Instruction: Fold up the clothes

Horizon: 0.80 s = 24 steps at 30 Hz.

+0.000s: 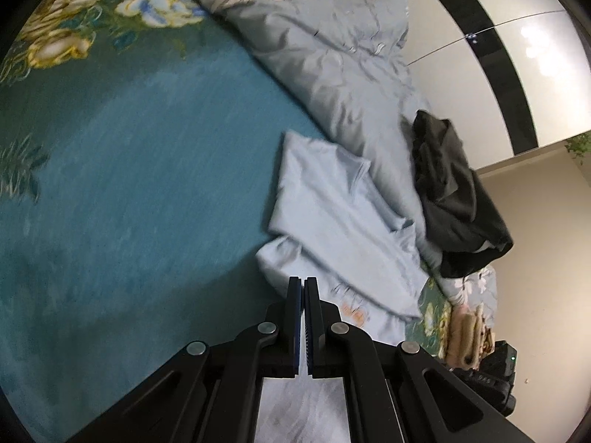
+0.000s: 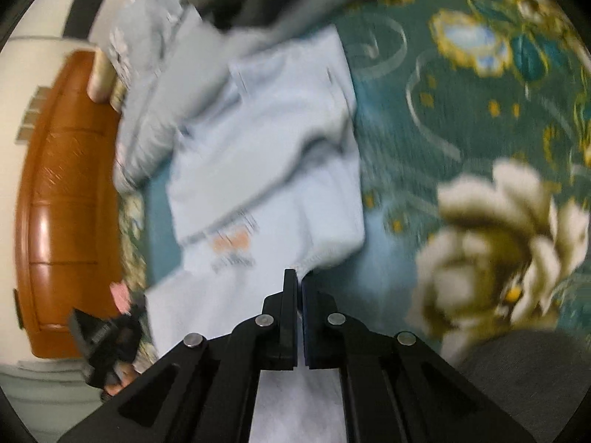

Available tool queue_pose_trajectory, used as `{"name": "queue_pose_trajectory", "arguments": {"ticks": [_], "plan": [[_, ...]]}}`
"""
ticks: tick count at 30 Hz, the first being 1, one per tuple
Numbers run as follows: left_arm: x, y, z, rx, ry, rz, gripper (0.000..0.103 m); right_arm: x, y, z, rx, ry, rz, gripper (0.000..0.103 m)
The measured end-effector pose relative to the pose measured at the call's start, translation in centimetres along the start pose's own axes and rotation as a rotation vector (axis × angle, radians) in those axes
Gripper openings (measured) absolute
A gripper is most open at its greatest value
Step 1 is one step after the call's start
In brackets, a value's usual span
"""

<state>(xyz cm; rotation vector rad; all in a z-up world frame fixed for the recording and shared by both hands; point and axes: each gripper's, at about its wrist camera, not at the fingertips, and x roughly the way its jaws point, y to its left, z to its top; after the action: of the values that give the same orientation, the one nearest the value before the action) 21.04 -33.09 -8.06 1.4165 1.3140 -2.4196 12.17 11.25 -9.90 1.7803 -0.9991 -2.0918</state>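
Note:
A light blue garment (image 1: 332, 203) with an orange print (image 1: 354, 313) lies partly folded on the teal floral bed sheet (image 1: 129, 147). My left gripper (image 1: 303, 281) is shut on its near edge, and pale cloth shows beneath the fingers. In the right wrist view the same garment (image 2: 266, 129) spreads ahead, blurred, its print (image 2: 231, 240) to the left. My right gripper (image 2: 298, 277) is shut on the garment's hem. The left gripper (image 2: 103, 347), held by a hand, shows at the lower left.
A dark grey garment (image 1: 454, 192) is heaped on a grey flowered duvet (image 1: 325, 37) beyond the blue one. Beige folded cloth (image 1: 469, 332) sits at the bed's edge. A brown wooden panel (image 2: 66, 203) stands left of the bed. White wall panels (image 1: 498, 55) rise behind.

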Motion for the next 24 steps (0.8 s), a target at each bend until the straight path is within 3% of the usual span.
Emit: {"name": "queue_pose_trajectory", "arguments": {"ticks": [6,11,16,18,20,24], "plan": [[1.3,-2.1,4.3,0.024,-0.033,-0.016,0.002,0.0,1.8,5.2,0.001,-0.057,0.043,0.002],[3.8,-3.6,6.0,0.072,0.026,0.043,0.002,1.6,2.8,8.5,-0.018,-0.058,0.028,0.002],[4.9,-1.1,3.0,0.066,0.088,0.11,0.004,2.3,2.1,8.5,-0.033,-0.04,0.0,0.002],[4.7,1.0,0.9,0.014,0.104,0.08,0.012,2.4,1.4,8.2,-0.034,-0.032,-0.016,0.002],[4.7,3.1,-1.3,-0.037,0.153,0.078,0.041,2.3,0.6,7.9,-0.026,-0.024,-0.023,0.002],[4.9,5.2,-4.8,-0.083,0.265,0.11,0.041,2.2,-0.5,6.4,-0.024,0.004,-0.051,0.004]]}}
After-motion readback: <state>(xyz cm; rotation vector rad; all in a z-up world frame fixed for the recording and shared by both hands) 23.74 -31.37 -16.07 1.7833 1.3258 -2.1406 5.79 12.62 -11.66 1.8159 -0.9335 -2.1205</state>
